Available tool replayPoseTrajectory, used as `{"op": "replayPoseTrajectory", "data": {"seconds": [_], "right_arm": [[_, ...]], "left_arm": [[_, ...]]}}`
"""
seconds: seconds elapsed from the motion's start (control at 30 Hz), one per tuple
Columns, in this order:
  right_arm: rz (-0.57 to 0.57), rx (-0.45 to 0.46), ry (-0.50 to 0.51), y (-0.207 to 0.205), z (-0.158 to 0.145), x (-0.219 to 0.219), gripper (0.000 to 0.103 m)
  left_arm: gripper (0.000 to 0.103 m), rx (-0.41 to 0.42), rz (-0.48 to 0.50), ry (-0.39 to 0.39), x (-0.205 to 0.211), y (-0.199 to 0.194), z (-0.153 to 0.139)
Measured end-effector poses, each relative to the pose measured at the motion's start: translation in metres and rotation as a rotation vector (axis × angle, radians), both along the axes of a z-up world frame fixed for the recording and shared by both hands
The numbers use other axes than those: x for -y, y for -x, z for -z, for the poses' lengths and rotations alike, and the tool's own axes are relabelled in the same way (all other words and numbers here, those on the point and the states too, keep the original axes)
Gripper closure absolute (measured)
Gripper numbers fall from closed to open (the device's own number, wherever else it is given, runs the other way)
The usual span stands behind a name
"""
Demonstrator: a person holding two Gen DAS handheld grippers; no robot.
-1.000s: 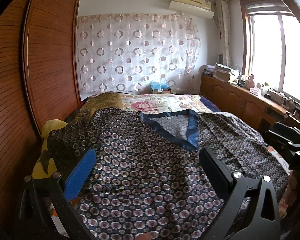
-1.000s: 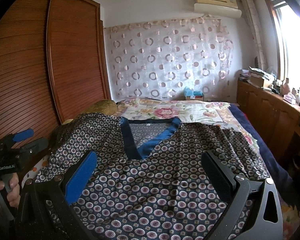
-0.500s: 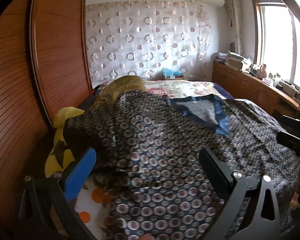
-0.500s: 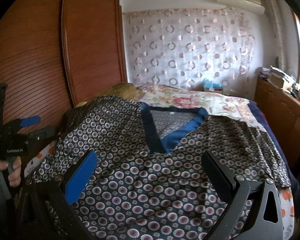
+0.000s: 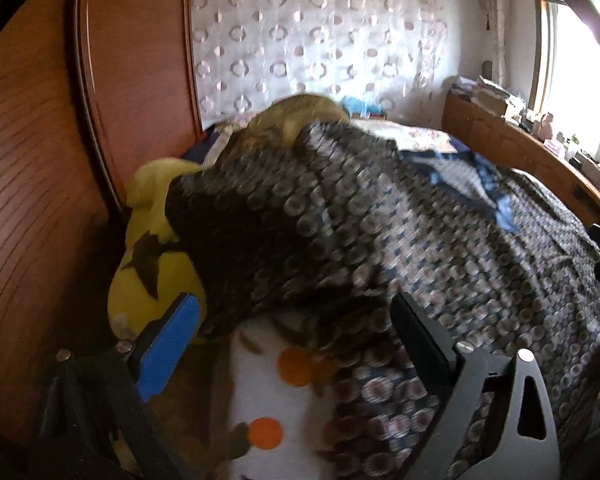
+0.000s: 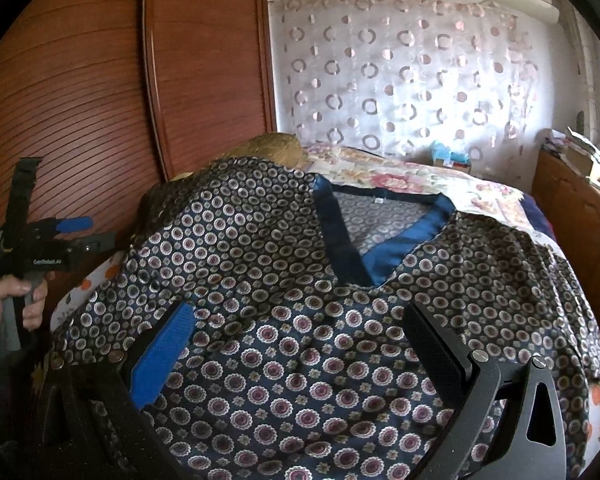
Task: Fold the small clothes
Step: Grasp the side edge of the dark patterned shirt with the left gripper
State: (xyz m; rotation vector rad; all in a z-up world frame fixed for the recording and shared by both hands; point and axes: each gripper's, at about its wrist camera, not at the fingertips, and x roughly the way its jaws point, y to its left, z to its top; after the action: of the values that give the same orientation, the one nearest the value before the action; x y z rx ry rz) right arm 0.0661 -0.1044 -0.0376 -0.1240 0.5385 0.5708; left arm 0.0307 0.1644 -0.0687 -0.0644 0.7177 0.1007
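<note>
**Left gripper closing in on the shirt's sleeve edge**

The biggest risk is at the near left of the bed. The left gripper (image 5: 296, 340) is aimed at the dark, bunched sleeve edge of the shirt (image 5: 400, 232), which partly rests on a yellow plush toy (image 5: 156, 256). If the jaws close there, they could catch the toy or the spotted bedsheet (image 5: 268, 392) underneath along with the cloth. That would drag the bedding and spoil the fold. The left view is also smeared, so the exact hem line is hard to judge, and a grab could take several layers at once.

The left gripper's jaws have just been closing a little, but they stand wide apart. The sleeve's crumpled edge lies between them and neither pad presses on it. The right gripper (image 6: 296, 344) is also wide open, hovering over the shirt's front with nothing held.

The shirt (image 6: 340, 320) lies spread face up across the bed, covering most of the near half. It is dark blue with rows of small round flower rings and has a plain blue V-neck band (image 6: 364, 236) pointing toward the near side. The body looks fairly flat, with loose ripples on the right. The left sleeve is humped and shadowed. The fabric seems thin and slippery, so it may slide once lifted.
</note>
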Motion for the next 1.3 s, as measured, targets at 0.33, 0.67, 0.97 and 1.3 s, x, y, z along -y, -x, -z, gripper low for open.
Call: {"op": "replayPoseTrajectory", "data": {"seconds": [0.33,0.67,0.97,1.3], "right_arm": [[-0.051,-0.019,0.031,-0.014,0.002,-0.022,0.0],[-0.07,-0.018,0.031,-0.008,0.007,-0.025,0.0],[-0.012,-0.029,-0.01,-0.01,0.004,0.0,0.0],[0.04,-0.039,-0.04,-0.011,0.004,0.023,0.0]], "left_arm": [[0.039,-0.101,0.012,-0.048,-0.014,-0.023,0.025],[0.096,-0.122,0.01,-0.055,-0.033,-0.04,0.027],[0.099,0.067,0.069,-0.057,-0.007,-0.035,-0.036],[0.089,0.082,0.222,-0.082,0.064,-0.046,-0.062]]}}
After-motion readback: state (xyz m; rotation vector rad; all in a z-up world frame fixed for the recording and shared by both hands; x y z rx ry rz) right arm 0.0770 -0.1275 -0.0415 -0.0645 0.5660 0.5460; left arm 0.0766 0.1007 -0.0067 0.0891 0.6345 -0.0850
